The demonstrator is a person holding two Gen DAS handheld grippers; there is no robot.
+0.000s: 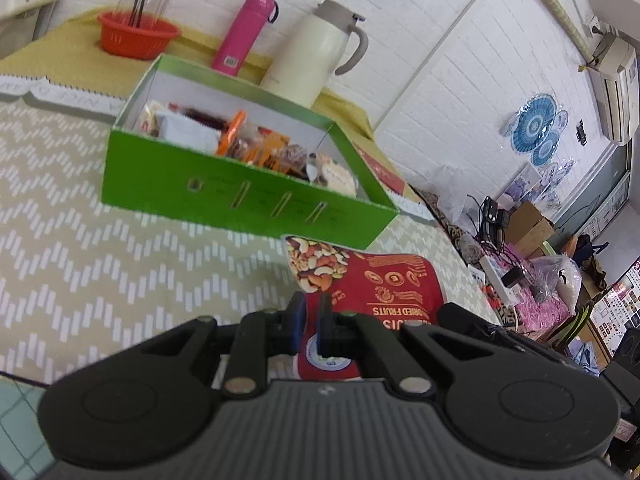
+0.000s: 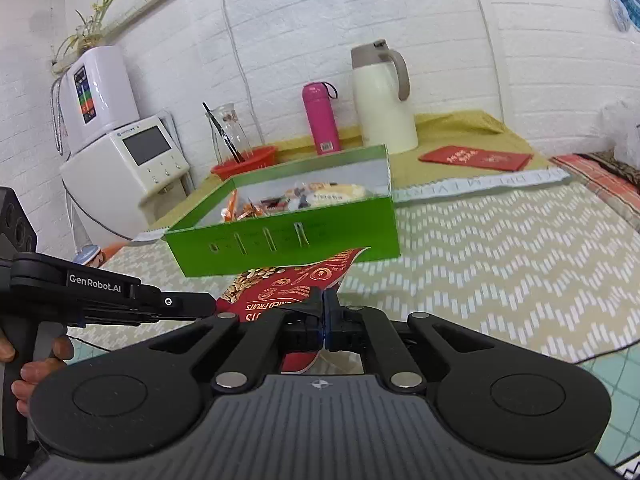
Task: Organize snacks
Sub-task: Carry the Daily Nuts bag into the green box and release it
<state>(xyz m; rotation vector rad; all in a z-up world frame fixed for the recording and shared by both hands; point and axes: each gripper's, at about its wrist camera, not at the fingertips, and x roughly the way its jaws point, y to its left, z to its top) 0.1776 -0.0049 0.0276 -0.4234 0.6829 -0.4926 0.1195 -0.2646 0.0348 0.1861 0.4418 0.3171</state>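
A red dried-fruit and nut snack bag (image 1: 376,280) is held in front of an open green box (image 1: 224,196) that holds several small snack packets (image 1: 256,144). My left gripper (image 1: 311,308) is shut on the bag's near edge. My right gripper (image 2: 322,304) is shut on the same bag (image 2: 292,284) at its other side, with the box (image 2: 288,236) just beyond. The left gripper (image 2: 192,304) also shows at the left of the right wrist view, its tip at the bag.
A pink flask (image 1: 244,32), a cream thermos jug (image 1: 316,52) and an orange basket (image 1: 136,34) with a glass jar stand behind the box. A red envelope (image 2: 476,158) lies at the back right. A white appliance (image 2: 132,160) stands left of the table.
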